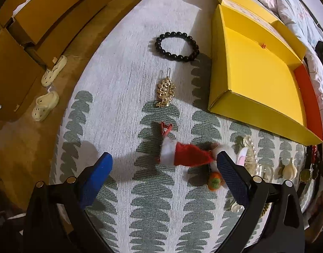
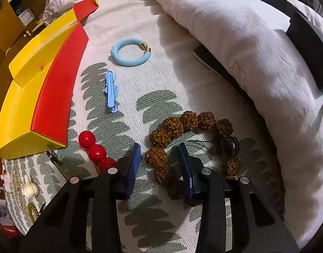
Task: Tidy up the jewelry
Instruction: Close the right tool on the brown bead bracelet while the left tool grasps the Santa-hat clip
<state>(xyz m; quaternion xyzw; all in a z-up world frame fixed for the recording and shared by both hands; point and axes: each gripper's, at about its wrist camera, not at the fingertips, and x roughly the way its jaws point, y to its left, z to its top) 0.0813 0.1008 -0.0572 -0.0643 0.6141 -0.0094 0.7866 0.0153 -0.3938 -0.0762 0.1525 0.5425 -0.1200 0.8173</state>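
In the left wrist view my left gripper (image 1: pixel 164 160) is open wide over the patterned cloth (image 1: pixel 123 97). A red Santa-hat hair clip (image 1: pixel 182 150) lies between its fingers. Beyond lie a gold hair clip (image 1: pixel 166 90) and a black bead bracelet (image 1: pixel 177 46). An open yellow box (image 1: pixel 256 73) lies at the right. In the right wrist view my right gripper (image 2: pixel 160 154) is open, its jaws either side of the near beads of a brown rudraksha bracelet (image 2: pixel 191 120). A blue hair clip (image 2: pixel 111 91), a light blue bangle (image 2: pixel 130 51) and red beads (image 2: pixel 96 150) lie nearby.
The yellow box with its red side (image 2: pixel 58 88) lies left of the right gripper. A white duvet (image 2: pixel 245 52) bulges at the right. Pearl and shell clips (image 1: pixel 251 158) lie right of the left gripper. Cream slippers (image 1: pixel 45 105) and cardboard boxes (image 1: pixel 34 21) are on the floor.
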